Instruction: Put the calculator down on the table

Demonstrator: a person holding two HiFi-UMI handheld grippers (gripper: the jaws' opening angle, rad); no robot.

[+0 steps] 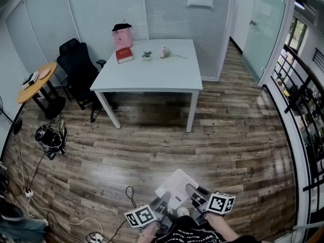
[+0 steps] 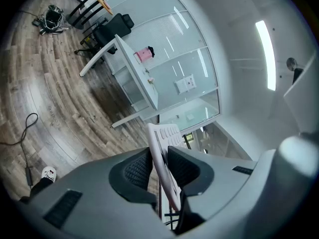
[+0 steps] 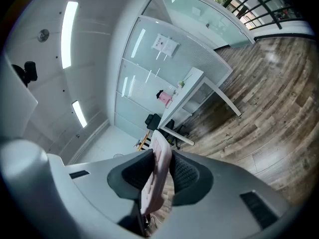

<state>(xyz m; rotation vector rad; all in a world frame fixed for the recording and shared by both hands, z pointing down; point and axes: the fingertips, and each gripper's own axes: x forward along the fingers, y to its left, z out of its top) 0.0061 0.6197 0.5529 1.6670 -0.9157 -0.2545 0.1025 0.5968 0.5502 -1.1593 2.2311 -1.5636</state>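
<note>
Broadly, a wood-plank floor (image 1: 152,146) fills the room, running up to frosted glass walls. Standing on it in the far middle is a white rectangular surface (image 1: 157,75) on slim legs, well apart from the person holding the tools. A black office chair (image 1: 78,67) sits just beside its left end, and further left is a smaller round yellow surface (image 1: 38,82). A dark tangle of cables (image 1: 50,135) lies on the floor below that.

At the bottom edge of the head view, the left claw (image 1: 162,205) and the right claw (image 1: 195,195) come together from either side, each with its marker cube. Both are clenched on the calculator (image 1: 176,186), a pale, flat slab held in the air over the floor, nowhere near the white surface. In the left gripper view the left claw (image 2: 159,166) pinches the calculator (image 2: 162,148) edge-on, ribbed pads pressed to both faces, its keys visible above the pads. In the right gripper view the right claw (image 3: 160,171) grips the calculator (image 3: 158,158) the same way.

Along the white surface's far edge stand a pink bag (image 1: 123,37), a red book (image 1: 124,55) and a small potted plant (image 1: 147,55).
</note>
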